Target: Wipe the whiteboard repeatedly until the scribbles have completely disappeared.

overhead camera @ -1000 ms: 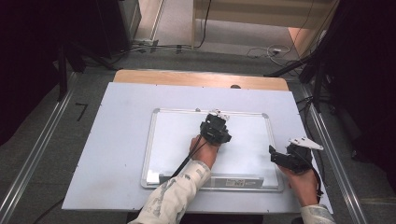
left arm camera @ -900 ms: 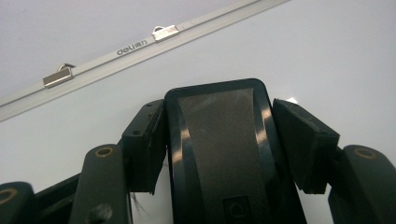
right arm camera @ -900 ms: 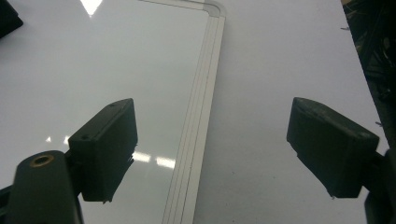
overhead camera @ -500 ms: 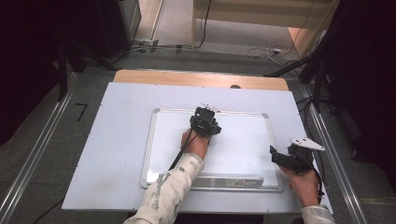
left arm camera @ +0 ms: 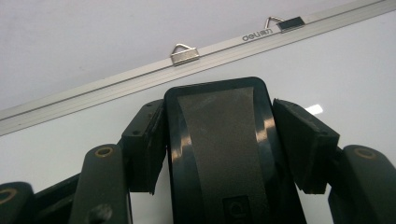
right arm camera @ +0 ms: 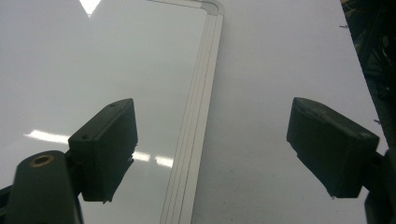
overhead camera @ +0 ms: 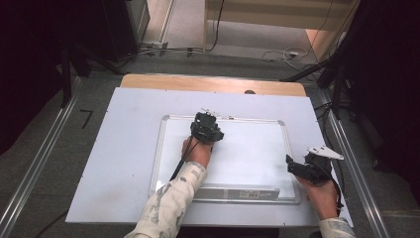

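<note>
Left gripper (overhead camera: 207, 128) is closed on a black eraser (left arm camera: 224, 149), held flat near the far edge of the whiteboard (overhead camera: 257, 153), its long side pointing at that edge, while the right gripper (overhead camera: 303, 168), wide open and empty, is kept at the board's right edge.

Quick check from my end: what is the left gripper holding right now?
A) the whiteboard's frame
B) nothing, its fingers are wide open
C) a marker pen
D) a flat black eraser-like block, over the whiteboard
D: in the left gripper view the left gripper has its fingers closed on both sides of a flat black block, with the whiteboard surface beneath and its top frame just beyond.
</note>
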